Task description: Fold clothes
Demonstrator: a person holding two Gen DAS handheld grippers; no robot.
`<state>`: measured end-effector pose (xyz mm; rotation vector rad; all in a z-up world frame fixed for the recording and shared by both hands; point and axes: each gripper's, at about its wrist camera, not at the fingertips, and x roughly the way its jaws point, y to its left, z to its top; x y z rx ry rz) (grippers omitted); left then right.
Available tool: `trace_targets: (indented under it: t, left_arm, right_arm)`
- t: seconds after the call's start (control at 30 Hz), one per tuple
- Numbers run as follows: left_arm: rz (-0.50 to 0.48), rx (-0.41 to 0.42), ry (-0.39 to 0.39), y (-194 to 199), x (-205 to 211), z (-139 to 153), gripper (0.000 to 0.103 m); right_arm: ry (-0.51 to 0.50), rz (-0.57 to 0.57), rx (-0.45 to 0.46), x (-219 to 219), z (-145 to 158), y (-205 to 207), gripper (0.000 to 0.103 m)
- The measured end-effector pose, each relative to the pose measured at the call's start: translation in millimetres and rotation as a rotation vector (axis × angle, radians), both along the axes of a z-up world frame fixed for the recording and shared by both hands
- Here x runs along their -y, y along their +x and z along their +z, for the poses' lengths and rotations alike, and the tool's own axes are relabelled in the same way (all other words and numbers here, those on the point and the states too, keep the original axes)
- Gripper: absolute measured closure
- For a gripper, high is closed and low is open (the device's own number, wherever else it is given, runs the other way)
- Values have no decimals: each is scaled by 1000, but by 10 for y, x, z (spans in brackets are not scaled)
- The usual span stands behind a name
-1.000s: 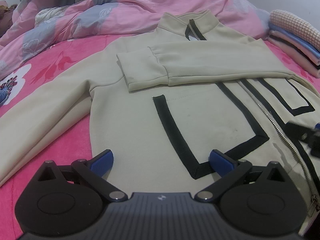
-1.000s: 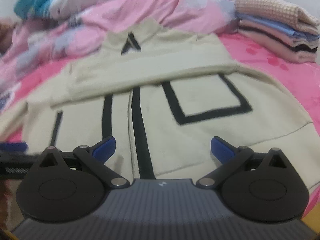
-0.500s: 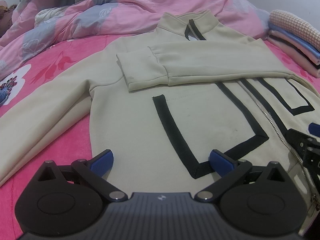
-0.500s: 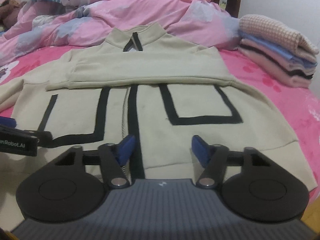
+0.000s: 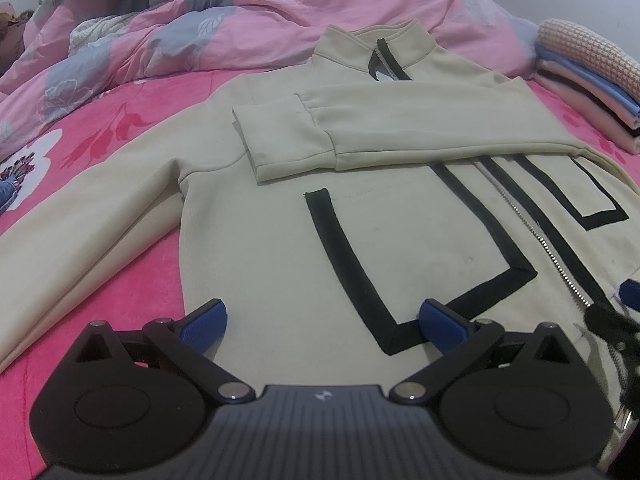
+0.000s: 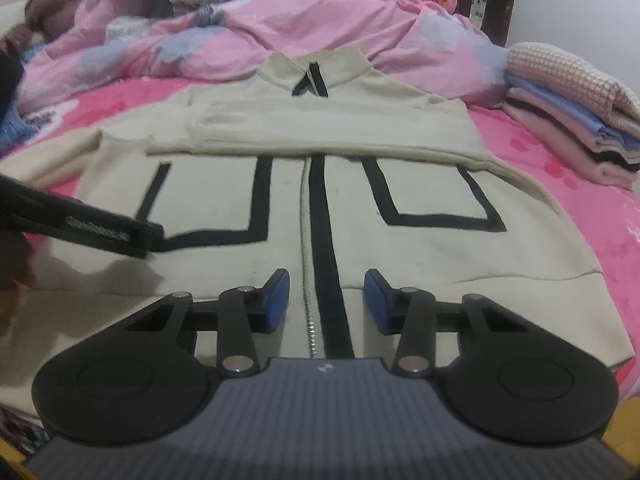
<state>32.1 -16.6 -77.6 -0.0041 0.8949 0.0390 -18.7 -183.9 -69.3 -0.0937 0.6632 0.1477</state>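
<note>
Pink bedding [image 5: 120,148] carries the beige jacket [image 5: 304,248] lengthwise, collar far, hem just ahead of both grippers; the left gripper [image 5: 322,320] gapes empty, while the right gripper [image 6: 325,302], jaws narrowing, straddles the zipper [image 6: 307,280] ungripped.

You have one beige jacket [image 6: 400,248] spread on the bed, with one sleeve [image 5: 400,132] folded across its chest and one sleeve [image 5: 80,236] lying out to the side. One stack of folded clothes [image 6: 568,116] sits beside it, and one rumpled pink duvet [image 5: 240,28] lies behind.
</note>
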Motion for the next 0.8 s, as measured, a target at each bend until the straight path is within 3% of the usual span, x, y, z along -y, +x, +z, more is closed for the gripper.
trace_targets:
  t: [0.2, 0.4, 0.8]
  left_arm:
    - [-4, -1, 0, 5, -5, 3, 0]
    - [-5, 2, -2, -20, -13, -3, 0]
    - [-10, 4, -1, -16, -21, -6, 0]
  right_arm:
    - [70, -32, 14, 102, 67, 23, 65]
    - [133, -40, -40, 113, -91, -2, 69]
    - [237, 28, -12, 95, 179, -110, 72]
